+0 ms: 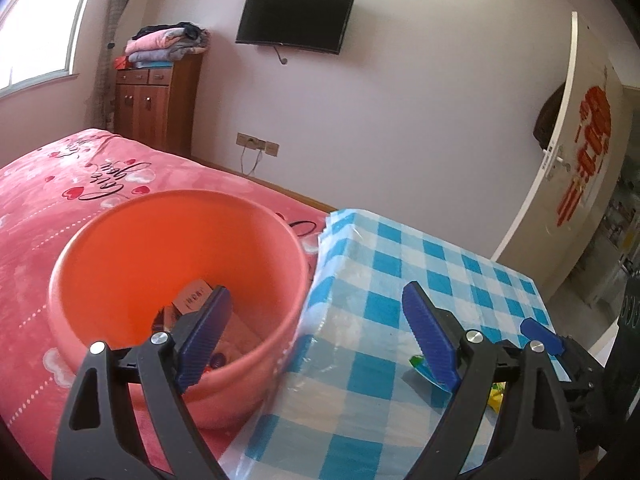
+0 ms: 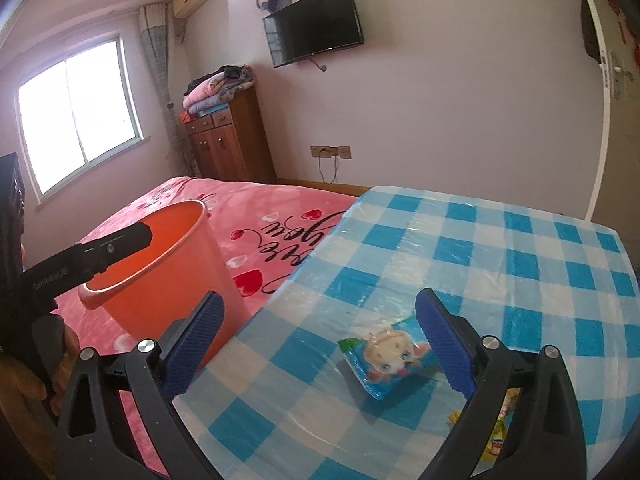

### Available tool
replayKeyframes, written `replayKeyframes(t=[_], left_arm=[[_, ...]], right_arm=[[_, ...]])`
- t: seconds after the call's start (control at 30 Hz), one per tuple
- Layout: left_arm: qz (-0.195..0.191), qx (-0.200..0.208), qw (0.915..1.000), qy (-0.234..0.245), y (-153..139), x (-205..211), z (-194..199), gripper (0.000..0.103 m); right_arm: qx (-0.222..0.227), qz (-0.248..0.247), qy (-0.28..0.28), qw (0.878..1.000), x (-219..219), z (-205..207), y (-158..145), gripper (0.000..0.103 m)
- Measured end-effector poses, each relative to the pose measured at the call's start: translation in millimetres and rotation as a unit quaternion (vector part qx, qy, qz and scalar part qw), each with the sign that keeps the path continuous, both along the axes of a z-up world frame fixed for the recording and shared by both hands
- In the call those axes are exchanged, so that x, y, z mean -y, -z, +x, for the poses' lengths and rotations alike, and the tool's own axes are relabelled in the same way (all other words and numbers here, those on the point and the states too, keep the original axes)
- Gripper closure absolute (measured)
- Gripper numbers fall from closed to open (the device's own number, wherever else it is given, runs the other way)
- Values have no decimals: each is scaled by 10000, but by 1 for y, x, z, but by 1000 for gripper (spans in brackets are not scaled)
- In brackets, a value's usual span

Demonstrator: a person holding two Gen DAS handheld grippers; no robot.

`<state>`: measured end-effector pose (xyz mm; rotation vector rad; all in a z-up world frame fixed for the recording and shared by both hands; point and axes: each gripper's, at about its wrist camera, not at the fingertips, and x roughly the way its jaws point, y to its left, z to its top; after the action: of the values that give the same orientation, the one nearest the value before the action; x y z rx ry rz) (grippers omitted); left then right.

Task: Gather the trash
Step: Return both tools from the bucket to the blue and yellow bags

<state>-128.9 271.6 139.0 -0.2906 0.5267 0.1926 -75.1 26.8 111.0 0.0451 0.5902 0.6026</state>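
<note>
Both claws wide open, gripping nothing.

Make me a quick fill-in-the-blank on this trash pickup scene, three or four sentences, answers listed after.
1. The orange bucket stands on the ____ bedspread.
2. The blue snack wrapper lies on the ____ tablecloth.
3. The right gripper has its jaws ____, nothing pinched.
4. The TV is mounted on the ____.

Answers: pink; checkered; open; wall

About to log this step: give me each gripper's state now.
Left gripper: open, empty, by the bucket.
Right gripper: open, holding nothing, wrapper lying between its jaws.
</note>
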Motion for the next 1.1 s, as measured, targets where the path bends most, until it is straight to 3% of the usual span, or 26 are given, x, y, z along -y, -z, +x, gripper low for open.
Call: replayKeyframes(t=[0.5, 1.1], left_arm=[[-34, -159, 9988, 459, 17, 41, 11, 15], [205, -564, 9941, 898, 42, 104, 32, 15]], right_arm=[[-253, 273, 345, 9987, 50, -6, 20, 8], [-317, 506, 714, 9957, 110, -7, 42, 8]])
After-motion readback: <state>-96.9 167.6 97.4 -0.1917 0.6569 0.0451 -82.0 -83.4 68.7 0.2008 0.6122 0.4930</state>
